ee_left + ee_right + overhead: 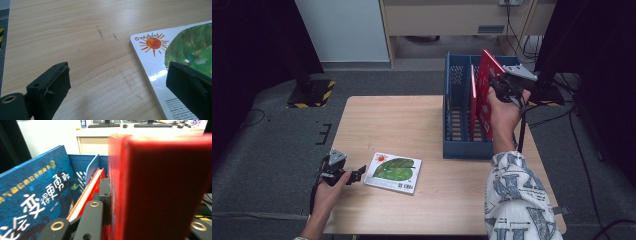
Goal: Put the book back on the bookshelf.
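A large red book (484, 95) is tilted over the blue slotted rack (451, 150) at the table's far right, with my right gripper (495, 84) shut on its upper edge. In the right gripper view the red book (160, 190) is close up and blurred, with one black jaw pressed against its left face. Near the table's front left lies a white picture book (393, 172) with a green cover picture and an orange sun. My left gripper (357, 175) rests just left of it, open. In the left gripper view the book's (160, 50) near edge lies between the spread jaws of that gripper (117, 87).
Inside the rack a thinner red book (473, 102) stands against a divider. In the right gripper view a blue book (32, 195) with white characters leans beside a red-orange book (87, 190). The wooden table (402, 125) ends just right of the rack. Cables and dark stands surround it.
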`<state>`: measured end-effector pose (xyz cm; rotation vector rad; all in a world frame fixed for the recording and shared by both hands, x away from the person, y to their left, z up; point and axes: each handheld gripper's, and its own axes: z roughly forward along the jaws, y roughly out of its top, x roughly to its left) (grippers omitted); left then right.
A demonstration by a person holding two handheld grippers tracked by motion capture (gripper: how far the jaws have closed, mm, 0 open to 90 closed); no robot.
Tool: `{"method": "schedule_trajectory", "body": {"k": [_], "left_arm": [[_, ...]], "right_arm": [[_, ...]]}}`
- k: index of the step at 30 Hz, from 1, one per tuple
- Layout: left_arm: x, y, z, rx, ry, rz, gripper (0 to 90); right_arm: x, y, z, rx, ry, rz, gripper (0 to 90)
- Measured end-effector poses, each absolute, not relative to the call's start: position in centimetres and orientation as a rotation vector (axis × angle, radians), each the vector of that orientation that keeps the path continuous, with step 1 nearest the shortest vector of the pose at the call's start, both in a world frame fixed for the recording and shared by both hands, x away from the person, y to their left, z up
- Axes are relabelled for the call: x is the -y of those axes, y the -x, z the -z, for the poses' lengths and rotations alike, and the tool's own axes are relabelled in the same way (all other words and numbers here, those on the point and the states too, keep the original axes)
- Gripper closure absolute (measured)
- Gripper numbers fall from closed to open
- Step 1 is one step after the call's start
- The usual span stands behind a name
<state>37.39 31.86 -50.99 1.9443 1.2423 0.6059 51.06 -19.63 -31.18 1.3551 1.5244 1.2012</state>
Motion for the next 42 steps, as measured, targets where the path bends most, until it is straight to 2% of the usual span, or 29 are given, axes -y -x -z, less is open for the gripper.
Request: {"method": "schedule_trajectory", "body": {"k": [15, 31, 42], "left_arm": [[-31.8, -37.5, 51.1, -1.238, -1.945, -0.598, 4.5], [-31.8, -37.5, 51.1, -1.234, -1.955, -0.594, 3.8], [-31.8, -37.5, 51.0, -1.232, -1.954, -0.593, 3.8]], "right_arm": [[18.9, -53.5, 33.8, -1.515, -1.38, -1.168, 79.7], [18.7, -53.5, 37.0, -1.545, -1.4, -1.135, 79.4], [18.5, -52.9, 37.5, -1.569, -1.379, -1.124, 79.1]]}}
